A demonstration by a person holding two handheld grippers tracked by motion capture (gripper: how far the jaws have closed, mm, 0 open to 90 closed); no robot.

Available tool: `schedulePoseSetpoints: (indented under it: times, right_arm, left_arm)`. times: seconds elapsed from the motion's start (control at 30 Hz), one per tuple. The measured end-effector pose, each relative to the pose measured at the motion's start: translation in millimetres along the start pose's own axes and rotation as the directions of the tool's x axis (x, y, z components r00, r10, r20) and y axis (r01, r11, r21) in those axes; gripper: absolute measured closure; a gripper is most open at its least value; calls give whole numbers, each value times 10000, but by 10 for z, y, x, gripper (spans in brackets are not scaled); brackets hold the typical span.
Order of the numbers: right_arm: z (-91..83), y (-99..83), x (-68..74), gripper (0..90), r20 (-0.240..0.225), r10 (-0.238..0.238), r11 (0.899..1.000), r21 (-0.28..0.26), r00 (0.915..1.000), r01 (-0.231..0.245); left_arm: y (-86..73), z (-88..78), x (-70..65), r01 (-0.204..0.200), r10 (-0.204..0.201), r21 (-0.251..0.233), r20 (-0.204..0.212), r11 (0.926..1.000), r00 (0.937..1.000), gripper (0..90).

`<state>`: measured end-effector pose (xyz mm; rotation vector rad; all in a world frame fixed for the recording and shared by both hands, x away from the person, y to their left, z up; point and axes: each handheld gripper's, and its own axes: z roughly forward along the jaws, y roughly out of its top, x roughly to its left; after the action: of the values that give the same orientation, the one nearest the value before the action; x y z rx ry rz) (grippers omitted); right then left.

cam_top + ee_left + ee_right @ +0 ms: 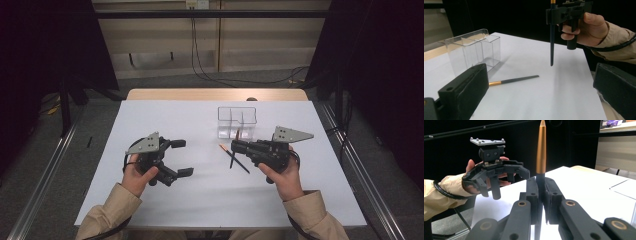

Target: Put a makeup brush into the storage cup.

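Two slim dark sticks with gold ends are in play. One stick stands nearly upright above the white table top, gold end up, and my right gripper is shut on it. The other stick lies flat on the white surface just below and left of that gripper, its gold end toward the clear box. My left gripper hovers at the left of the table, open, with nothing between its jaws. It points toward the lying stick.
A clear plastic box with two compartments stands behind the right gripper, toward the far edge. The white sheet covers the table; a wooden strip shows at its far side. Metal rails run along both sides on the floor.
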<state>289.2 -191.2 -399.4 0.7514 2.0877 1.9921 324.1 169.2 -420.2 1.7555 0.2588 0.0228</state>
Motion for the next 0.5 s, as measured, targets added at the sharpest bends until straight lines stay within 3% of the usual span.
schedulePoseSetpoints:
  times: [0.5]
  right_arm:
    - [-9,2,-9,832,-11,-42,10000,-12,10000,42]
  left_arm:
    - [-32,-260,3,-123,119,-126,-376,9998,9992,0]
